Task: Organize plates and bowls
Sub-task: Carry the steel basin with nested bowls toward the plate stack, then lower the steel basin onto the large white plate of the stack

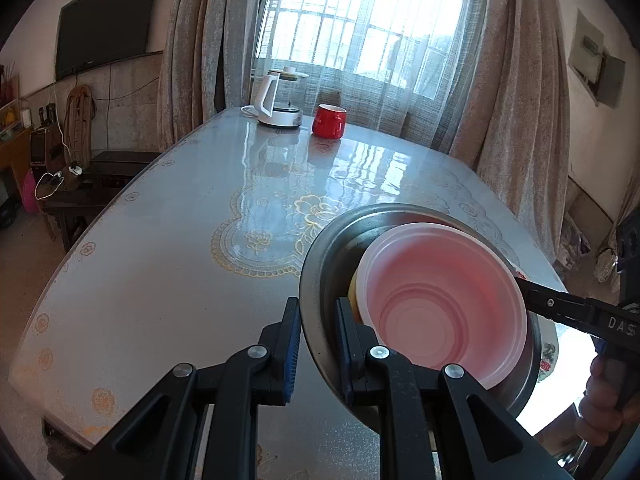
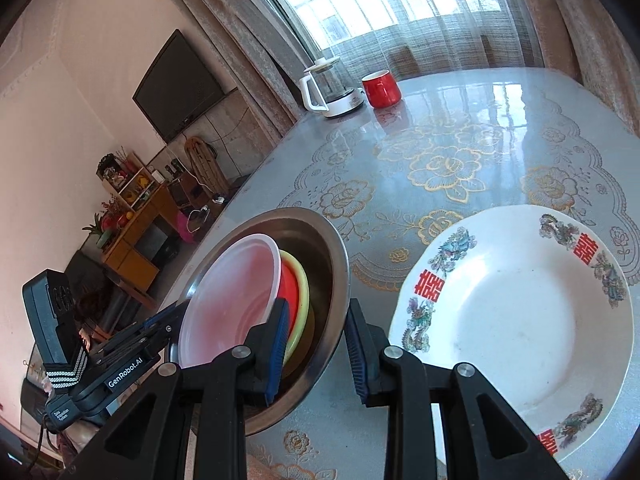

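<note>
1. You held the round shiny steel bowl (image 1: 320, 280) up off the grey flowered table (image 1: 160, 260), tipped on its side; inside it sat a see-through pink plastic bowl (image 1: 444, 300), a red bowl (image 2: 291, 292) and a yellow-green bowl (image 2: 302, 280), all nested together.
2. Your left gripper (image 1: 316, 344) was pinched shut on the steel bowl's near rim; one blue pad sat outside the rim and one inside.
3. Your right gripper (image 2: 316, 348) was clamped on the other side of the same rim; the rim ran between its two blue pads.
4. So both hands carried one stack; the bowls' open mouths faced sideways, toward the left gripper's camera.
5. The wide white plate with red signs and painted birds (image 2: 516, 320) lay flat on the table, just to the right of the stack; your right hand was the nearer one to it.
6. I think you needed to go that way, to the right, and level the stack first; tipped like that, the pink bowl could slide out.
7. A red mug (image 1: 329, 121) and a white kettle (image 1: 278, 98) stood far off by the window, well out of the way.
</note>
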